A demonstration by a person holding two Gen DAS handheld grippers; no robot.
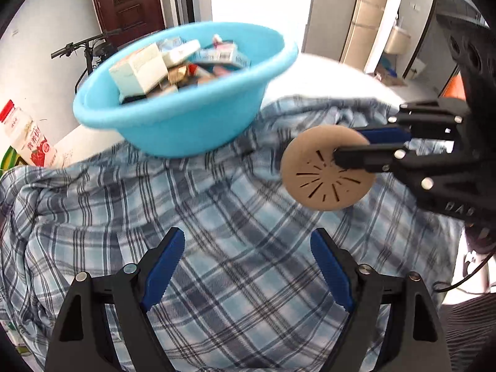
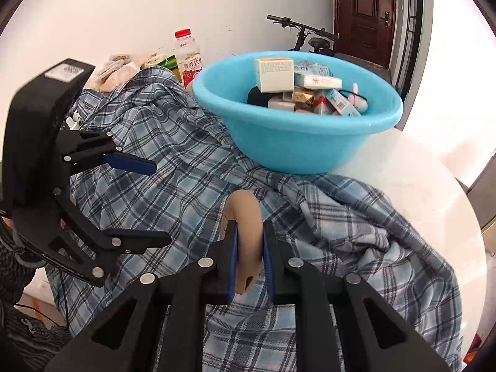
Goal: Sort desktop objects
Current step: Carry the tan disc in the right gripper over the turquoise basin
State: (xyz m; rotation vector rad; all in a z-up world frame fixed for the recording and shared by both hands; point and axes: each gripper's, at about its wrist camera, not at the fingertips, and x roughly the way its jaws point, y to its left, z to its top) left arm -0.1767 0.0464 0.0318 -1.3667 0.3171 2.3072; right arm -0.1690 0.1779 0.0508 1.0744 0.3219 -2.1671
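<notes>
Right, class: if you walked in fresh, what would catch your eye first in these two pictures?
The bright blue basin heaped with small boxes, standing at the far side of a rumpled plaid cloth. Nearer, the right gripper pinches a tan slotted disc on edge above the cloth, while the left gripper hangs open and empty beside it.

The left gripper (image 1: 248, 266) hangs with jaws apart over a plaid cloth (image 1: 217, 210). At right, the right gripper (image 1: 350, 147) pinches a tan slotted disc (image 1: 313, 173), near a blue basin (image 1: 173, 117) full of small boxes (image 1: 139, 69).
</notes>
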